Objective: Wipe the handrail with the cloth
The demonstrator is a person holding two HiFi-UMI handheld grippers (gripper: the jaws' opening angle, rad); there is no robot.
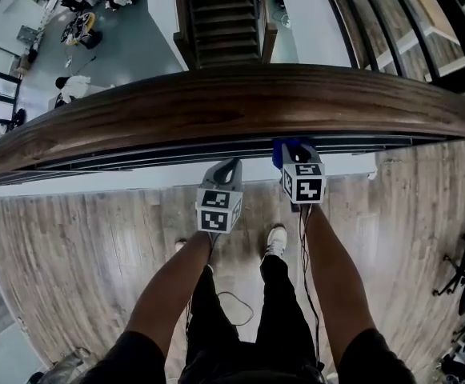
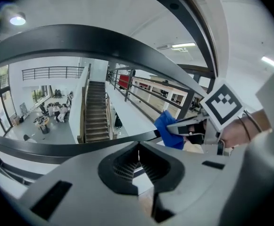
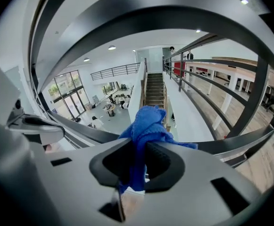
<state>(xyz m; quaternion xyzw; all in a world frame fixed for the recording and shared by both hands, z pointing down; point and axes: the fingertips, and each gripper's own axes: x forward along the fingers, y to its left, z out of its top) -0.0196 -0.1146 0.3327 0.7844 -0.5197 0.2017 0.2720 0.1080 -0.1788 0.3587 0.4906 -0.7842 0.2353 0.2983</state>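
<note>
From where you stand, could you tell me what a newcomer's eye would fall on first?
The broad dark wooden handrail sweeps across the head view, with a staircase far below it. At the rail's near edge, the right gripper is clamped on a bright blue cloth. The left gripper beside it is shut and empty.

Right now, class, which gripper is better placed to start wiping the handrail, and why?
The right gripper: its jaws are shut on the blue cloth, held close to the wooden handrail. The left gripper, beside it, has its jaws shut on nothing.
</note>
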